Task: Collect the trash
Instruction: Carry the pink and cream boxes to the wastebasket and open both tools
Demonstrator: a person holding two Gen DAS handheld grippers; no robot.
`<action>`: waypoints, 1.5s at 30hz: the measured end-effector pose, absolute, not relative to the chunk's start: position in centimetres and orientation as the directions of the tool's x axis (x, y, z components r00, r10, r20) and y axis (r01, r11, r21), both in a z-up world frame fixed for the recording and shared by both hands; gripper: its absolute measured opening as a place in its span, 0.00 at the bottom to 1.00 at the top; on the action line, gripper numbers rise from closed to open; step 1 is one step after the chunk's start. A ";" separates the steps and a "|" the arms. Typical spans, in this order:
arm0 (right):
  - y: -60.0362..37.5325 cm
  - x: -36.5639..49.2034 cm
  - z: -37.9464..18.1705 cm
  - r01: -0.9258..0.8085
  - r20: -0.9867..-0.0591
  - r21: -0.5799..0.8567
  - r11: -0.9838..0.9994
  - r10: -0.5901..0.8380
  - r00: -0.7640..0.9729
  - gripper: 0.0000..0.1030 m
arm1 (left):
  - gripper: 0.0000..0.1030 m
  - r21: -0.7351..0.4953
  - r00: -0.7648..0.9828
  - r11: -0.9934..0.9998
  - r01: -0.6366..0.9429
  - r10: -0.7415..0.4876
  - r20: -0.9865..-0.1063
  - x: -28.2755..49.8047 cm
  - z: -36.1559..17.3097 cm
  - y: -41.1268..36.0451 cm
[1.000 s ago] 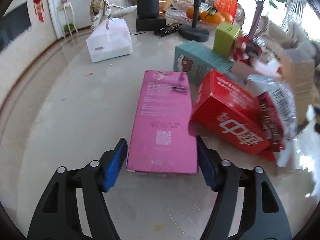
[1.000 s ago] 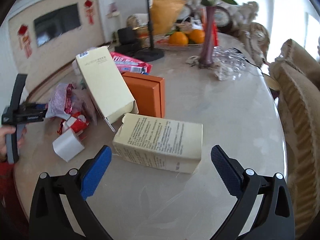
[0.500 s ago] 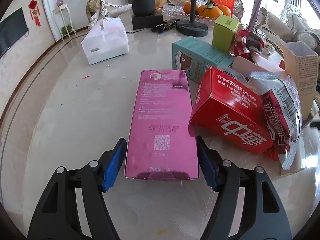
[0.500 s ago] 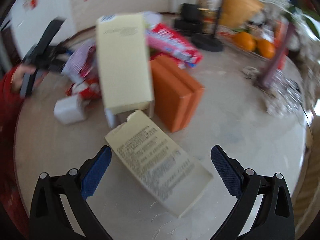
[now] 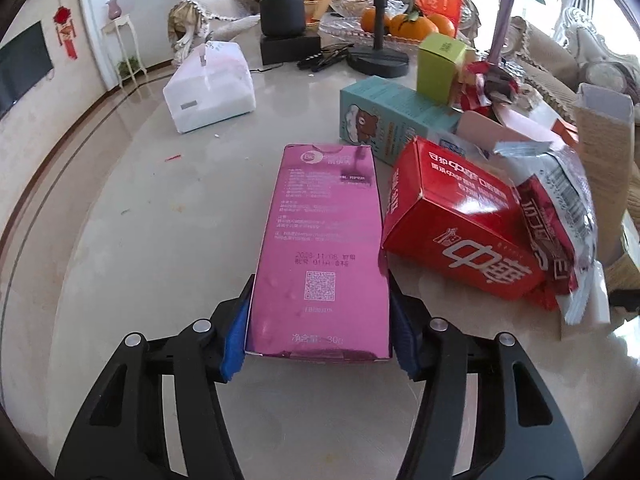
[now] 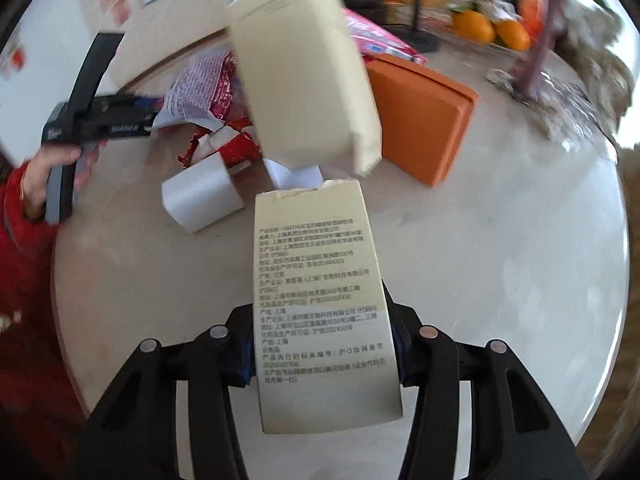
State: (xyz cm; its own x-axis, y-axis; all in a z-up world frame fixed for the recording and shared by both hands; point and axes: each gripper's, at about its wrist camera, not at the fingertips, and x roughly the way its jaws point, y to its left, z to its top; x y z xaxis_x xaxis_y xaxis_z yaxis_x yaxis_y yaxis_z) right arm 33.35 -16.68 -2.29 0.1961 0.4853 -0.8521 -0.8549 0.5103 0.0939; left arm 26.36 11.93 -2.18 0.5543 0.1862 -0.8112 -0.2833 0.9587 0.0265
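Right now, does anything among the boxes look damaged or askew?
Yes. The cream printed box in the right gripper has a ragged, torn far end. The red box sits tilted against the wrapper pile, with its end flap hanging open beside the pink box.

We see a polished, stone-like worktop [image 5: 120, 260] | glossy pink cardboard box [image 5: 320, 240] | matt cream paper carton [image 6: 320, 300] | crinkly foil wrapper [image 5: 560, 200] | matt orange box [image 6: 420, 120]

Two cream cartons [image 6: 324, 300], one orange box [image 6: 420, 116], one pink carton [image 5: 320, 248], one red carton [image 5: 460, 220].
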 end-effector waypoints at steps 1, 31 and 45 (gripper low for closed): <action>-17.1 32.4 -2.4 -0.832 -0.845 0.092 0.547 0.485 0.225 0.45 | 0.56 0.019 0.556 0.959 -0.283 0.180 -0.811 26.1 -2.1 12.0; -19.3 1.1 -9.2 -0.380 -0.681 0.666 0.642 0.731 0.040 0.45 | 0.56 -0.278 0.404 0.956 0.099 -0.294 -0.866 -9.2 -5.1 1.5; -15.1 1.0 -21.3 -0.408 -0.912 0.376 0.832 0.410 -0.005 0.49 | 0.61 -0.130 0.116 0.991 0.029 -0.132 -0.984 -6.1 -20.6 0.3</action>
State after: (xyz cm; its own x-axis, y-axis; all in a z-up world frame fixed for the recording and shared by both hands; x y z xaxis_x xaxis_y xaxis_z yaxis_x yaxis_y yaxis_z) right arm 0.98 -15.11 -21.33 -0.0052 0.4099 -0.9121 -0.4082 0.8318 0.3762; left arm -6.07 0.27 -20.56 0.1164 -0.1321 -0.9844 0.0294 0.9911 -0.1295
